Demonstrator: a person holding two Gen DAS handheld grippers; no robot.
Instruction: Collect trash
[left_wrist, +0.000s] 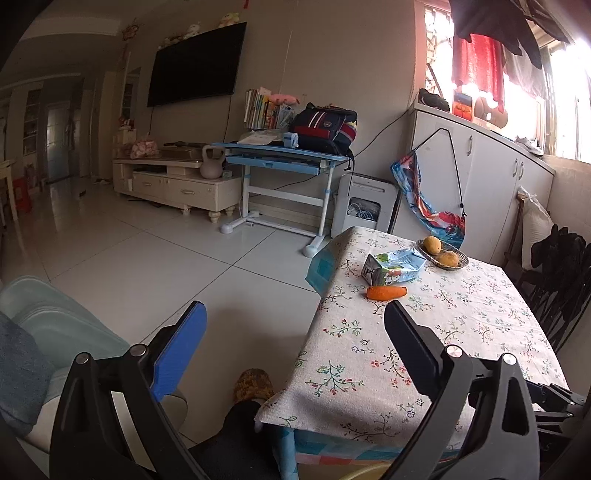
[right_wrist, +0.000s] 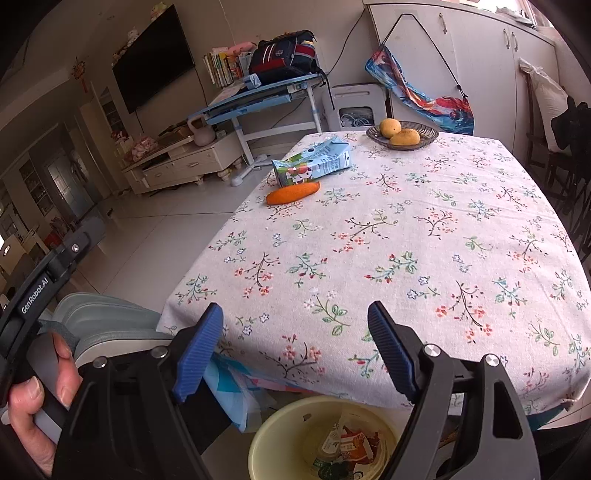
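A flattened blue milk carton (left_wrist: 393, 267) (right_wrist: 314, 164) lies on the floral tablecloth (left_wrist: 424, 332) (right_wrist: 406, 240), with an orange carrot (left_wrist: 387, 292) (right_wrist: 293, 193) just in front of it. A yellow bin (right_wrist: 280, 435) stands below the table's near edge and holds wrappers. My left gripper (left_wrist: 295, 314) is open and empty, hanging over the table's left corner and the floor. My right gripper (right_wrist: 297, 317) is open and empty too, above the table's near edge and the bin. Both are well short of the carton.
A dark dish (left_wrist: 443, 258) (right_wrist: 402, 138) with two yellow fruits sits at the table's far end. A pale cushioned seat (left_wrist: 55, 332) (right_wrist: 103, 317) is at the left, a dark chair (left_wrist: 561, 280) at the right. A person's hand (right_wrist: 33, 417) grips the left gripper's handle.
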